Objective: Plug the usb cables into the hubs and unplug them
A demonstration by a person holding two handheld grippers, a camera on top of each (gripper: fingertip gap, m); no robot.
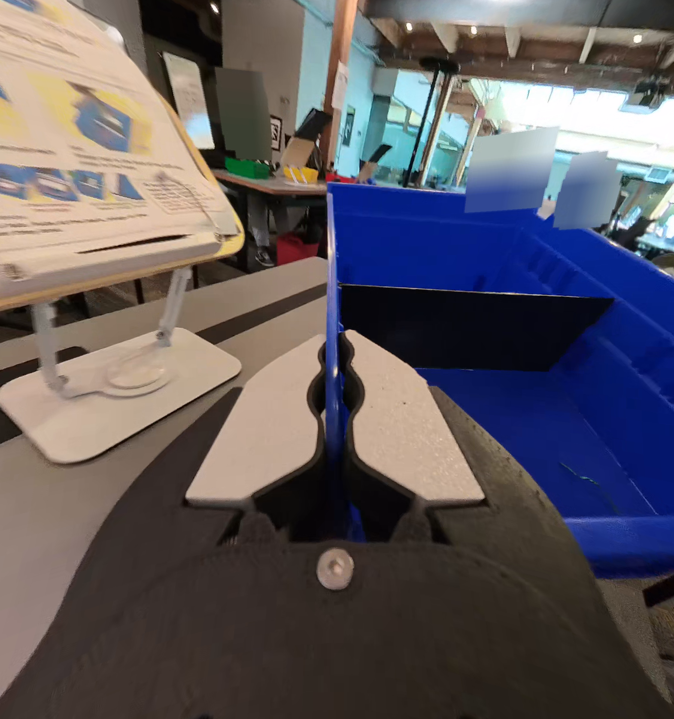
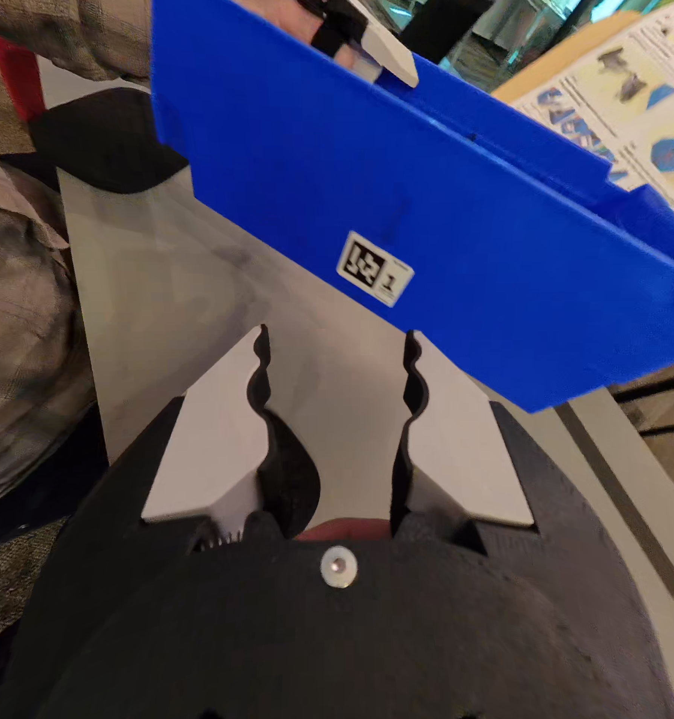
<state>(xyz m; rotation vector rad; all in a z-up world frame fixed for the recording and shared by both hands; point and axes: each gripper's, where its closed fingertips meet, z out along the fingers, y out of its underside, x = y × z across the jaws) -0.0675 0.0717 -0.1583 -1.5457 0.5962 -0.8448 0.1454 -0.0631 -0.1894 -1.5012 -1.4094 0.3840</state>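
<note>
No USB cables or hubs show in either view. Your left gripper [image 1: 333, 346] is clamped on the side wall of a blue bin [image 1: 561, 408], which is tilted above the grey table [image 2: 164, 272]. Your right gripper [image 2: 337, 330] is spread wide and holds nothing. A black-and-white sticker [image 2: 374, 268] marks the bin's outer wall; a black divider [image 1: 464, 327] crosses its inside. A blurred instruction sheet on a white stand [image 1: 113, 389] stands beside the bin.

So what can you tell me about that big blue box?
The blue bin looks like hard moulded plastic, open-topped, with ribbed inner walls and a black divider across it. The visible compartment looks empty. It is tilted above the grey table. The left gripper pinches its side wall, and a small sticker marks its outside.
</note>
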